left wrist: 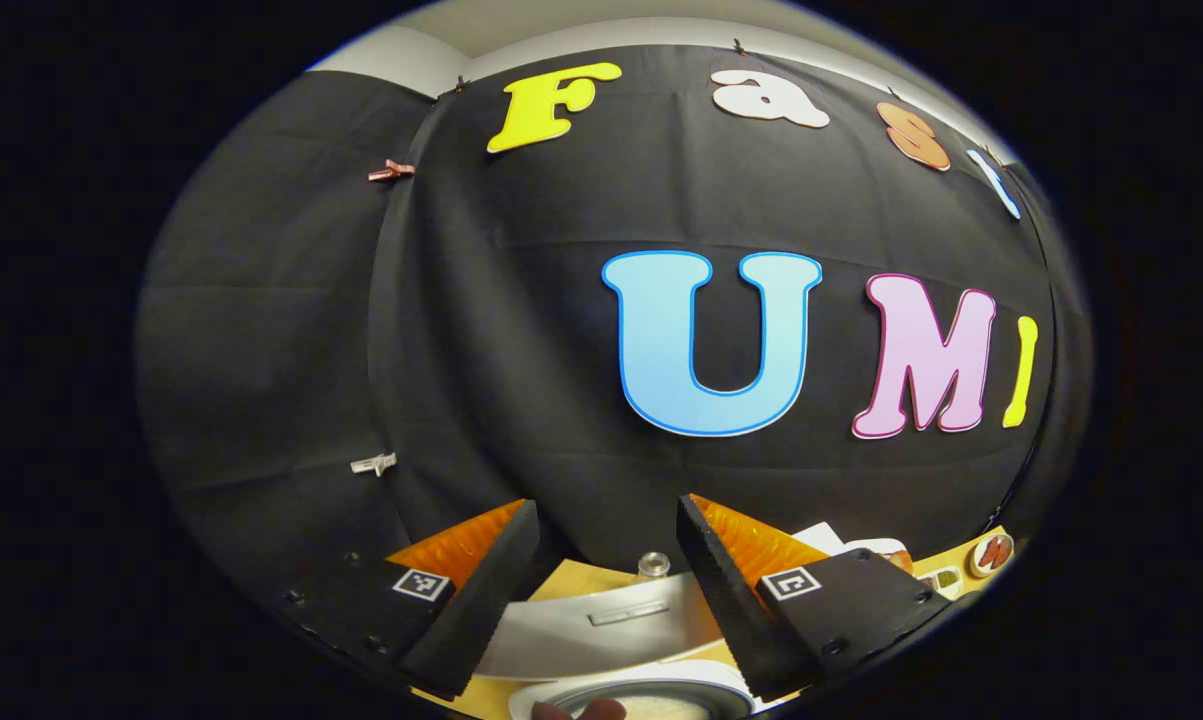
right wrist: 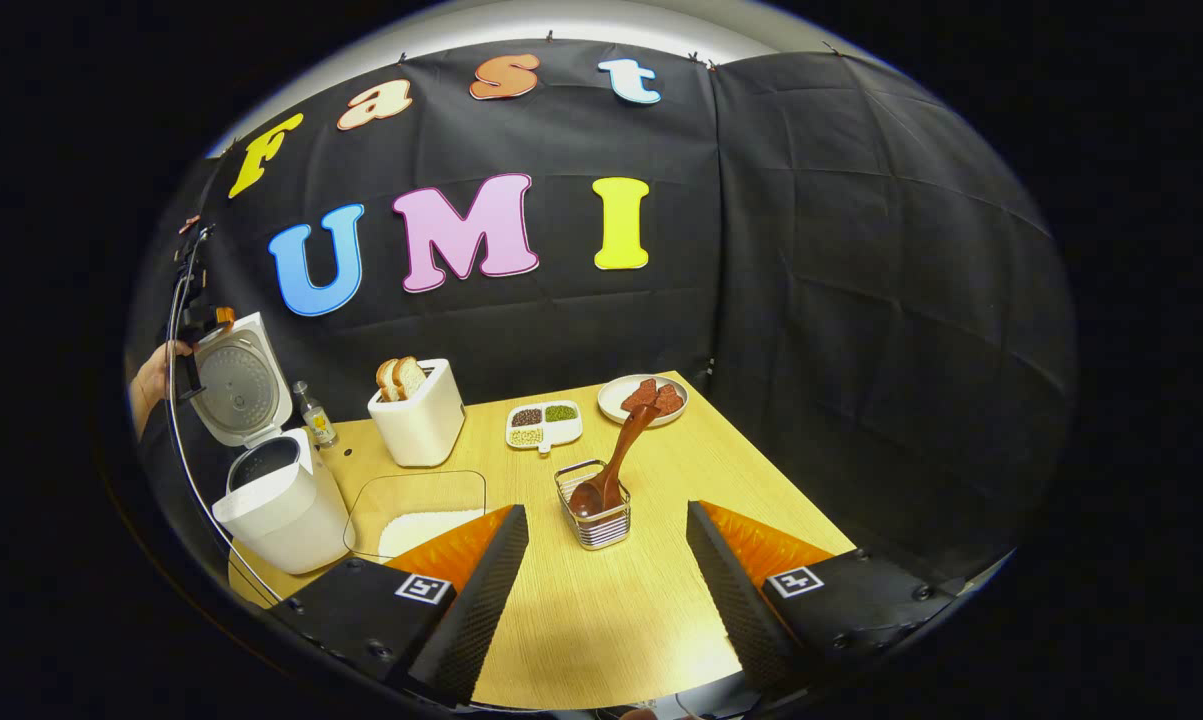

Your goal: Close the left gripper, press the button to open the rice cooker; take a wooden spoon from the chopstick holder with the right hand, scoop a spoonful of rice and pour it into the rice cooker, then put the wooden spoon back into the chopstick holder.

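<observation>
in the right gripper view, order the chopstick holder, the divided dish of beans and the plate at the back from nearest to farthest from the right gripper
1. Chopstick holder: just ahead of the right gripper, with the wooden spoon standing in it.
2. Divided dish of beans: farther back, slightly left.
3. Plate: farthest, near the table's back corner, slightly right.

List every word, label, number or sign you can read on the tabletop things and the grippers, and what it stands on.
No text can be read.
Small bottle: label too small to read.
Rice cooker: no lettering legible.
Left gripper and right gripper: square black-and-white pattern tags, no words.
</observation>
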A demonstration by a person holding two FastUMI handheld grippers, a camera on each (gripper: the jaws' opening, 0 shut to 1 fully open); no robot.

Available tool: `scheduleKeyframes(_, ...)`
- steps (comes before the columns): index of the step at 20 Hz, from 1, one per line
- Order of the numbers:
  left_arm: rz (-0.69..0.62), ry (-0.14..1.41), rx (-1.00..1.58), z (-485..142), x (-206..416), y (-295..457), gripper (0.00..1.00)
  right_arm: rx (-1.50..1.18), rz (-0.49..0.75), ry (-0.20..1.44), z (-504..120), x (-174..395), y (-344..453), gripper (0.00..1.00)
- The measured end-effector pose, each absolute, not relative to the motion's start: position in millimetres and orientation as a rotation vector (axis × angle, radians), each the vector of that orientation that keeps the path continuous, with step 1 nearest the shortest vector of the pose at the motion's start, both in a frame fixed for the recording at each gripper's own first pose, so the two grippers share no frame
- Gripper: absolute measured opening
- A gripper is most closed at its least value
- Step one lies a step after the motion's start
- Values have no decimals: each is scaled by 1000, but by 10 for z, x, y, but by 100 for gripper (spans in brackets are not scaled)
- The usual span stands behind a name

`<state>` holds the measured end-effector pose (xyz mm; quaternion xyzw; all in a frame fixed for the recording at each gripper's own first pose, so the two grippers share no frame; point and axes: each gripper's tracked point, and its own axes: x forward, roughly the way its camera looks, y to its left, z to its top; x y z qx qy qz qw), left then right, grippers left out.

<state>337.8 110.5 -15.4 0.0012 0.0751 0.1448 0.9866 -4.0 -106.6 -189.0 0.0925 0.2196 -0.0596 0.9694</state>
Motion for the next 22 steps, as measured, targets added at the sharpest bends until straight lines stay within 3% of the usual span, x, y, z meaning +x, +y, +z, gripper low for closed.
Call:
scheduleKeyframes(8, 258, 211, -28, -459, 2769, 682, 99, 204, -57, 431, -1855, 90, -1023, 99)
scheduleKeyframes(14, 263, 348, -21, -1145, 2255, 410, 98, 166, -18, 445, -1901, 31, -1072, 99)
scheduleKeyframes(17, 290, 337, -28, -1395, 2069, 372, 95, 175, -22, 446, -1903, -16, -1155, 99)
scheduleKeyframes(22, 299, 337, -75, -1684, 1888, 287, 99, 171, -34, 467, -1971, -123, -1252, 99)
